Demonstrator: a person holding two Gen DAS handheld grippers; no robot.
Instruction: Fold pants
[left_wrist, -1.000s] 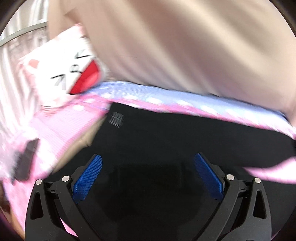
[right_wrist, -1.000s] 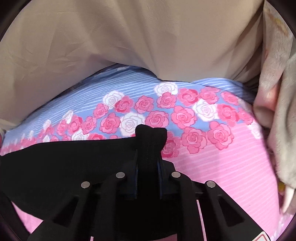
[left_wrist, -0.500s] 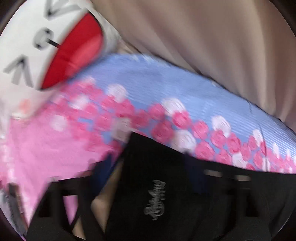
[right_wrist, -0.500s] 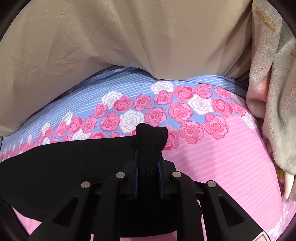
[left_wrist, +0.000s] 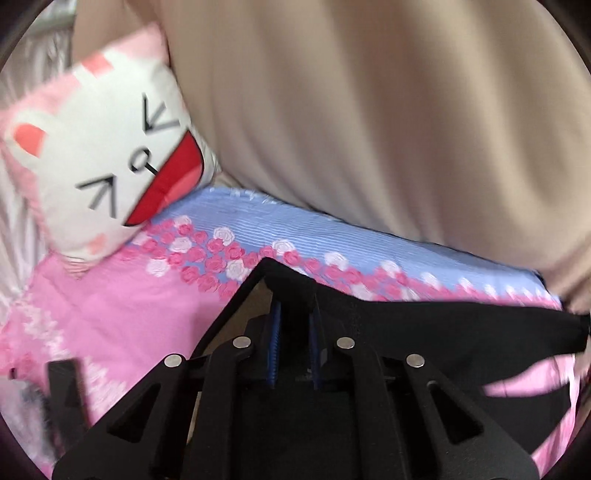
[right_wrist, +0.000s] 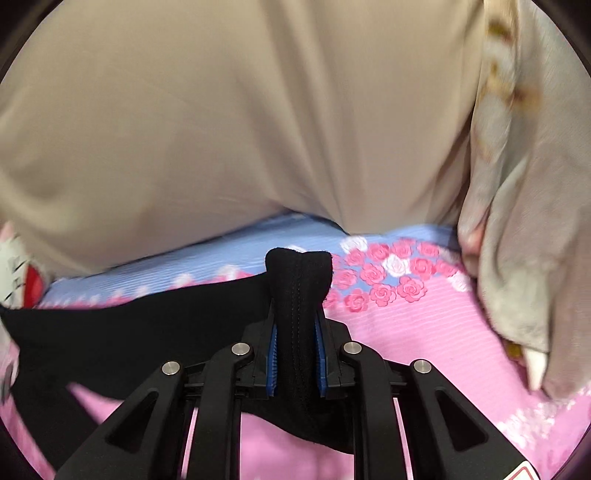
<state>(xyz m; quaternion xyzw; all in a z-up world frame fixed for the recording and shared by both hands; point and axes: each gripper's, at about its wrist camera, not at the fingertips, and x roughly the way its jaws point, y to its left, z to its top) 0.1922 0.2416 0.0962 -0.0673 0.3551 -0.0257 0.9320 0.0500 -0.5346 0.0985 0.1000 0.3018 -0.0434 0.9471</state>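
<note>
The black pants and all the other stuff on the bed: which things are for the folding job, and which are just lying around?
For the job: black pants, left hand-held gripper, right hand-held gripper.

Just lying about: cat pillow, flowery bedsheet, beige cover, grey blanket.

At the lower centre of the frame the right gripper (right_wrist: 295, 332) pinches a bunched fold of the black pants (right_wrist: 147, 332) between its blue pads (right_wrist: 272, 362); the fabric stretches off to the left edge. Beneath lies a pink and blue bedsheet (right_wrist: 424, 339) printed with roses. A beige cloth (right_wrist: 258, 110) fills the upper frame, a grey blanket (right_wrist: 528, 258) the right side
</note>
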